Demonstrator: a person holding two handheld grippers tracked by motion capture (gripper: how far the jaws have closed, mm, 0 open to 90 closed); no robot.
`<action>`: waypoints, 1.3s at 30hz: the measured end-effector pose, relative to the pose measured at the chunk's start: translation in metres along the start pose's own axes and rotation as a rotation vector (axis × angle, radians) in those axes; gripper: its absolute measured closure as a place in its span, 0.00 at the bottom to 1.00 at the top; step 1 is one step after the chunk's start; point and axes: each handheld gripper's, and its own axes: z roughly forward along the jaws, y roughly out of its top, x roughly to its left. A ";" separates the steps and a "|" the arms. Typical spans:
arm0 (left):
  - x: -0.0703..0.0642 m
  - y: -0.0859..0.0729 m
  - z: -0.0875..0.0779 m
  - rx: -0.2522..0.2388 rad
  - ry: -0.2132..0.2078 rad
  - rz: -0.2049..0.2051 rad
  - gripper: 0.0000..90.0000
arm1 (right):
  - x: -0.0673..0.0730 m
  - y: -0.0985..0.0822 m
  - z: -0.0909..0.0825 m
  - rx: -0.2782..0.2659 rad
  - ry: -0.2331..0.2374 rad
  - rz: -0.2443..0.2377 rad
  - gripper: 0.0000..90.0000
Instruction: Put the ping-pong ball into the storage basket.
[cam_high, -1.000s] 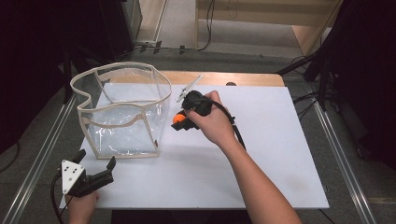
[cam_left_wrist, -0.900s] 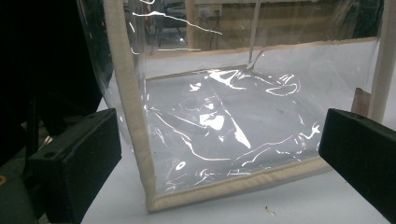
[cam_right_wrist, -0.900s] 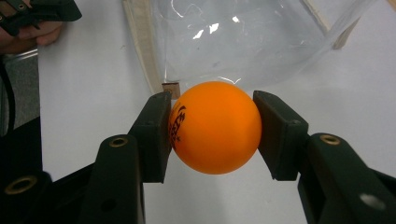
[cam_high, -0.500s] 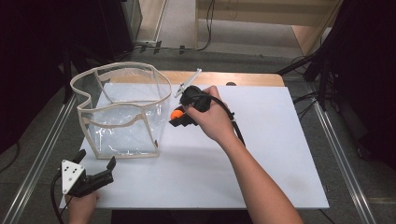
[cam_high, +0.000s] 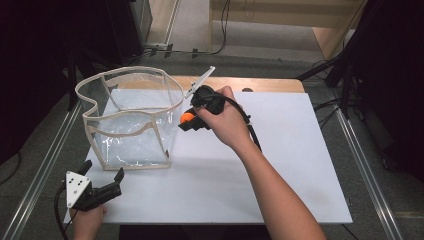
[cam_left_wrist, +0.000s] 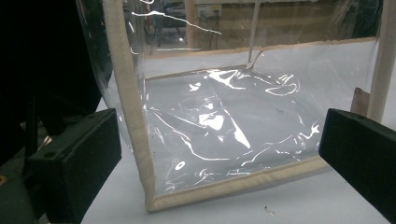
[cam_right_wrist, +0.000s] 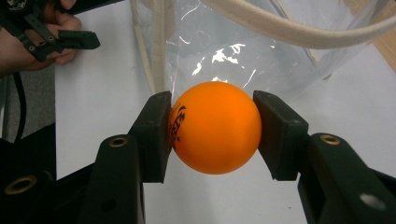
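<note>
Compared with a second ago, the right tongs (cam_high: 186, 120) have risen a little with the ball (cam_right_wrist: 215, 127) and now sit slightly nearer the tabletop's (cam_high: 300, 165) far edge, just beside the bag's (cam_high: 131, 120) rim. The left tongs (cam_high: 102, 187) have kept their place at the near left corner. The right tongs are clamped on the orange ball, which hangs above the tabletop by the bag's right wall. The left tongs stand wide apart with nothing between them, facing the bag's near corner. From above, the hand (cam_high: 225, 120) covers most of the right tongs and the ball shows as a small orange patch. The print on the ball is half hidden by a jaw and unreadable.
</note>
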 end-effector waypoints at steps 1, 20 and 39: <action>0.000 0.000 0.000 -0.001 0.001 0.000 0.00 | 0.000 0.001 -0.001 0.001 0.000 0.001 0.53; 0.000 0.000 0.000 -0.001 -0.001 -0.003 0.00 | 0.001 0.016 -0.012 -0.012 0.002 -0.016 0.53; 0.000 0.000 0.000 -0.001 0.000 -0.003 0.00 | -0.004 0.032 -0.021 -0.024 0.004 -0.023 0.53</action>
